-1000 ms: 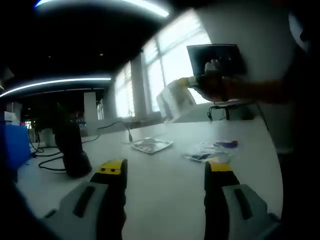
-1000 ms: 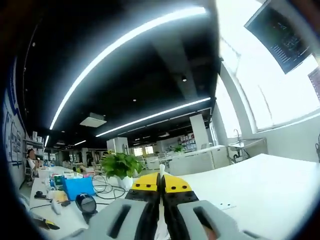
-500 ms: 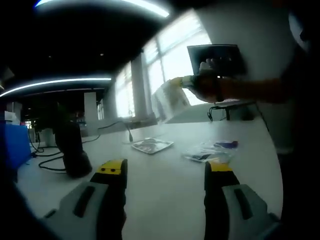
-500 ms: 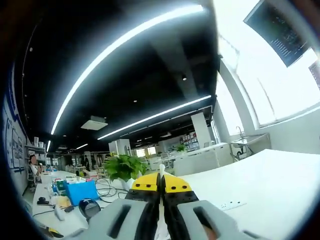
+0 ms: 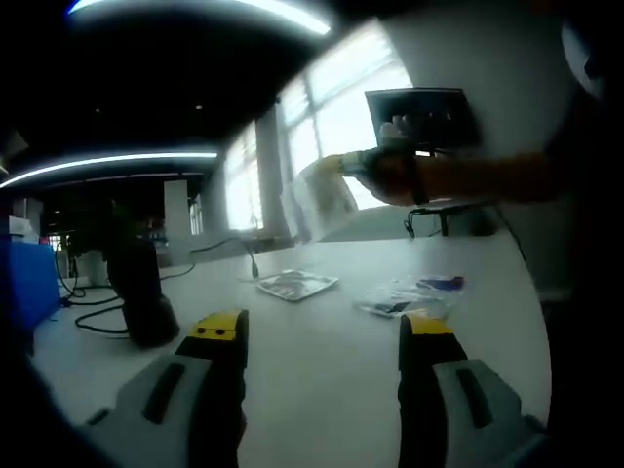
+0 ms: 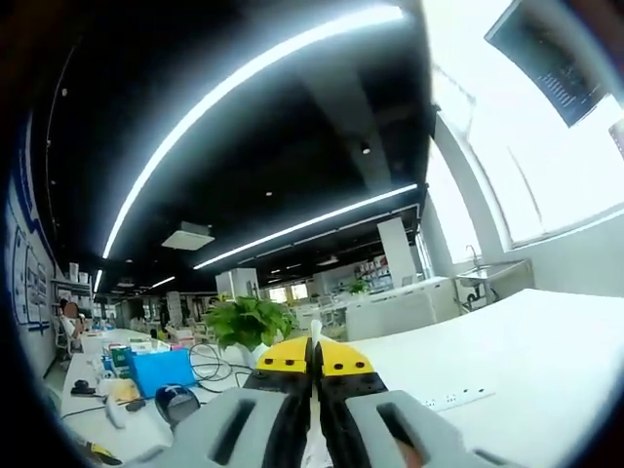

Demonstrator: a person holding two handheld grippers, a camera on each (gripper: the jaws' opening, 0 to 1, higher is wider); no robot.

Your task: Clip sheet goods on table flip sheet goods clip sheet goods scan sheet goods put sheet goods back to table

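Observation:
In the left gripper view my left gripper (image 5: 322, 328) hovers low over the white table (image 5: 322, 390), jaws wide apart with nothing between them. Two sheet packets lie beyond it: a printed one (image 5: 297, 284) and a clear one with blue marks (image 5: 409, 295). Above them a hand (image 5: 395, 174) holds my right gripper (image 5: 345, 166) in the air, shut on a pale sheet packet (image 5: 317, 202) that hangs tilted. In the right gripper view my right gripper (image 6: 314, 367) is shut, with the thin white edge of the sheet (image 6: 314, 336) sticking out between its yellow tips.
A black stand scanner (image 5: 136, 292) with cables stands at the table's left. A dark monitor (image 5: 419, 112) sits behind the hand. The right gripper view looks over an office: a potted plant (image 6: 244, 322), a blue box (image 6: 156, 370), a power strip (image 6: 448, 398).
The held sheet and the right gripper have moved a little leftward in the air, and the sheet has turned. My left gripper has stayed still and open.

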